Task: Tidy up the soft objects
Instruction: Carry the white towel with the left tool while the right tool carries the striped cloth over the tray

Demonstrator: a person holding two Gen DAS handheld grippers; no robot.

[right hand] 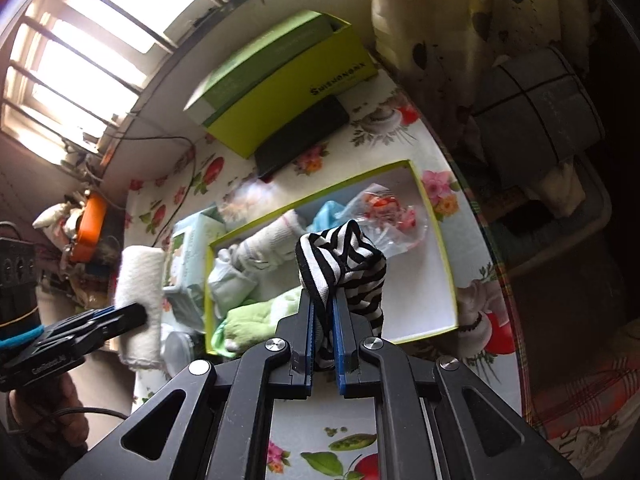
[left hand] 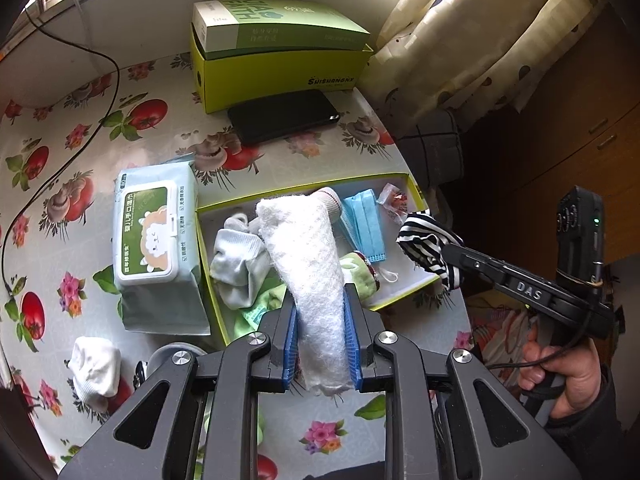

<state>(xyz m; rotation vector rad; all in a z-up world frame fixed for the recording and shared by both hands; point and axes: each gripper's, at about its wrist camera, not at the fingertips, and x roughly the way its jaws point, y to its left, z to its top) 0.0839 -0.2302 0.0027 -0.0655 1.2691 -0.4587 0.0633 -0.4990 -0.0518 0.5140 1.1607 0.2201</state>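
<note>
Your left gripper (left hand: 321,308) clamps a rolled white towel (left hand: 308,256) above the tray's (left hand: 304,191) near edge. Your right gripper (right hand: 324,312) pinches a striped cloth (right hand: 344,256) over the tray's right side. Farther back, 2 boxes (left hand: 276,52) stand stacked.

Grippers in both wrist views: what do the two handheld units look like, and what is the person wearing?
Both are black metal frames with silver bolts and ribbed blue pads on the fingers. The right gripper bears white "DAS" lettering, a green light and a black cable; the left gripper has a white label. A dark sleeve covers the wrist.
</note>
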